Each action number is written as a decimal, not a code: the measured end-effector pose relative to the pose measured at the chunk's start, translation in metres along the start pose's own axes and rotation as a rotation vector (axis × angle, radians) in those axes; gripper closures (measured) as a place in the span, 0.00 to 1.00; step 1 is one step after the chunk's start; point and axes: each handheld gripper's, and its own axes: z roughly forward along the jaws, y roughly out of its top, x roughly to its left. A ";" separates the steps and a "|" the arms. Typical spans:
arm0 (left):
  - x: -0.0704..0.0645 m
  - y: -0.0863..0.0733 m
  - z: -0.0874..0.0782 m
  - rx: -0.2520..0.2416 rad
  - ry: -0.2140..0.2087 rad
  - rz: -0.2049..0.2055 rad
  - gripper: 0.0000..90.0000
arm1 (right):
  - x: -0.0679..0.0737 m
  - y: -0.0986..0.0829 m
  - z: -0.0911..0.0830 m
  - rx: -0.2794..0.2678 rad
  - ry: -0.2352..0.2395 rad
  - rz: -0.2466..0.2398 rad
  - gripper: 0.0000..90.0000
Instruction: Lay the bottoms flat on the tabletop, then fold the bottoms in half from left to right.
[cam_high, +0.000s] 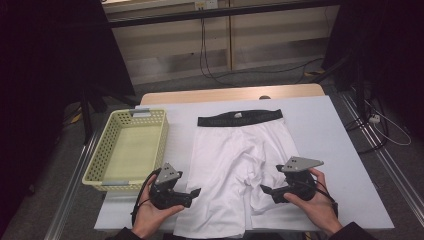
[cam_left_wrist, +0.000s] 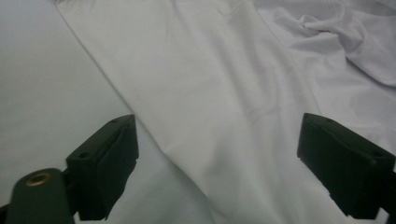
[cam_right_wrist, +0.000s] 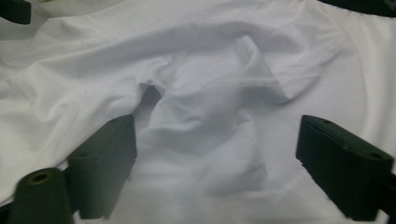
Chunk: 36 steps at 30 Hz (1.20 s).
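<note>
White shorts with a black waistband lie flat on the white table cover, legs toward me. My left gripper hovers open at the outer edge of the left leg, its jaws wide apart over the cloth's edge. My right gripper is open over the rumpled crotch area, jaws spread with wrinkled fabric between them, nothing pinched.
A pale yellow perforated basket sits on the table's left side, beside the shorts. The white cover shows bare to the right of the shorts. Cables run on the floor beyond the table.
</note>
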 end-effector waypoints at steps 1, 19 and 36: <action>0.000 0.001 0.001 -0.010 0.008 -0.002 0.10 | 0.002 0.001 0.002 -0.003 0.007 -0.005 0.06; 0.000 0.011 0.008 -0.028 -0.015 0.020 0.09 | 0.030 0.009 0.020 -0.081 0.023 -0.054 0.06; 0.023 0.051 0.036 -0.099 0.084 0.017 0.12 | 0.034 0.010 0.019 -0.117 0.027 -0.068 0.07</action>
